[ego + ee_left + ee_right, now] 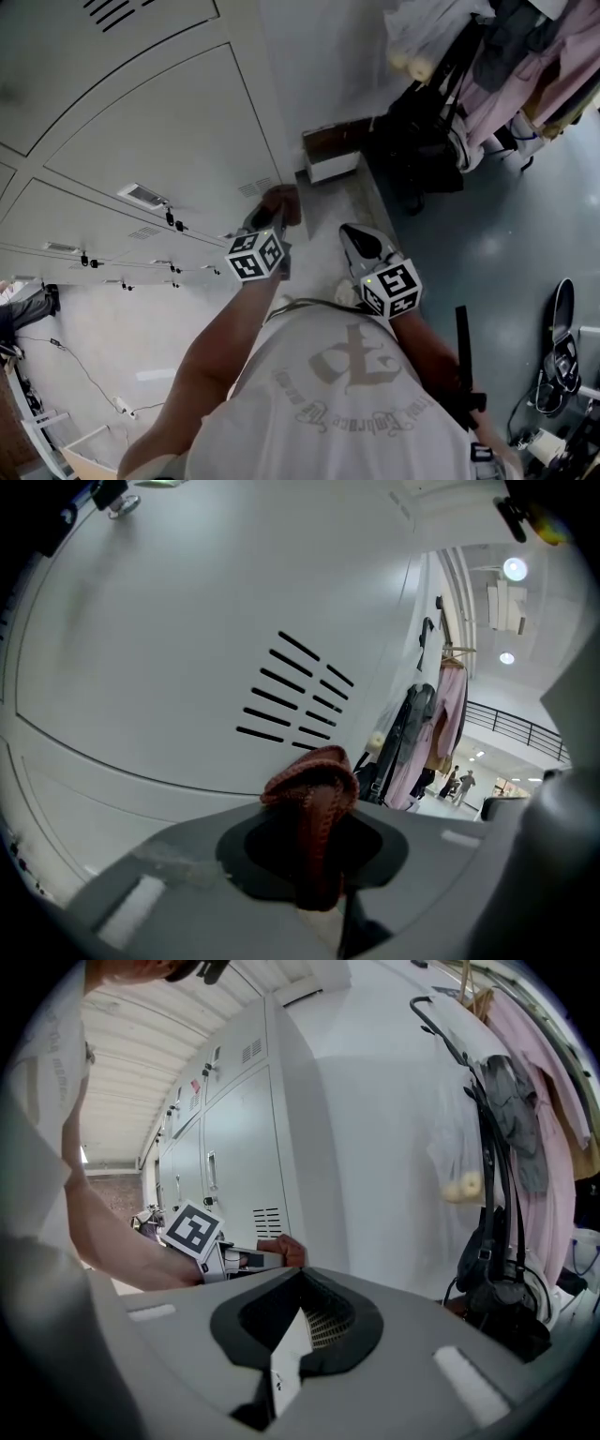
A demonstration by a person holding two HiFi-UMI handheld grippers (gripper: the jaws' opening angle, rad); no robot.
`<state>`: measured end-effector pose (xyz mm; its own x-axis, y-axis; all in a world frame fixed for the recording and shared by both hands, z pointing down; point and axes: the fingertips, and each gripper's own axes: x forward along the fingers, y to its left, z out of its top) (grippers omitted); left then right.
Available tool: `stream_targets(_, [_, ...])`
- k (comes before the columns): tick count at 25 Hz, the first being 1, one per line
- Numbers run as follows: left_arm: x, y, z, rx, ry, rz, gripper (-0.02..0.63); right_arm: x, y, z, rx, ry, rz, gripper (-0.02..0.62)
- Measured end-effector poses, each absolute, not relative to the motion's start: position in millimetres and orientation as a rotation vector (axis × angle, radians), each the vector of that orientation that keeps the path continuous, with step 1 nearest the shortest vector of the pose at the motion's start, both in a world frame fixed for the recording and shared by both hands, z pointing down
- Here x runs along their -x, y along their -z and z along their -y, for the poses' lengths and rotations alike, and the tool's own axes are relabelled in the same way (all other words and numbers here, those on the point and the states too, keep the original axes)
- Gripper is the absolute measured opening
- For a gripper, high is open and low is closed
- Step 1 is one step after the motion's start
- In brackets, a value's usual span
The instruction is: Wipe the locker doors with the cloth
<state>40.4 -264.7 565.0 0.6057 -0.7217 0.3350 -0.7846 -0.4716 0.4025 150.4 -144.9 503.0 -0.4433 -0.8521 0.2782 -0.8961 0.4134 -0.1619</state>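
Well, on the left the lockers (159, 141) are smooth pale grey sheet metal, each door a flat panel with a block of short slanted slots (295, 700) and small dark latches (172, 221) down the row. My left gripper (272, 216) is up against the door at the end of the row. Its jaws are clamped on the cloth (314, 794), a rust-brown knitted thing with a ribbed weave, bunched into a thick fold that sticks out past the tips. From the head view the cloth (284, 199) sits just below the slots, near the door's outer edge; whether it touches the metal I can't tell. The marker cube (255, 255) on that gripper is white with black squares, no letters.

My right gripper (361, 242) hangs lower and apart from the lockers. Its grey jaws (298, 1335) are drawn together on nothing, with only a thin sliver of light between the dark ribbed pads.

The print on my shirt (361, 361) is faded grey and too blurred to read.

Further right, beyond a plain white wall (384, 1129), pink and grey clothes (525, 56) hang over a black bag (506, 1307). The floor (506, 234) is glossy blue-grey
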Motion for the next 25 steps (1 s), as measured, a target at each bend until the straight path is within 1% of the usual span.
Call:
stream_targets(5, [-59.5,-543.6,263.5,-2.341,-0.089,1.215,0.078,-164.2,-499.0,150.9,-1.556,-0.417,2.525,0.008])
stream_targets(10, [-62.8,-532.2,261.8,-2.353,-0.031,1.216,0.077,-154.9,-497.3,157.2,-1.480,-0.417,2.569,0.008])
stream_targets(18, [2.4,-520.2,263.8,-2.344,0.002,1.363,0.078,-106.5,-496.8,171.6,-1.335,-0.415,2.640,0.008])
stream_targets(25, [81.4,-529.1,261.1,-2.288,-0.040,1.556,0.078,-64.9,-496.6,178.5,-1.246,-0.404,2.670,0.008])
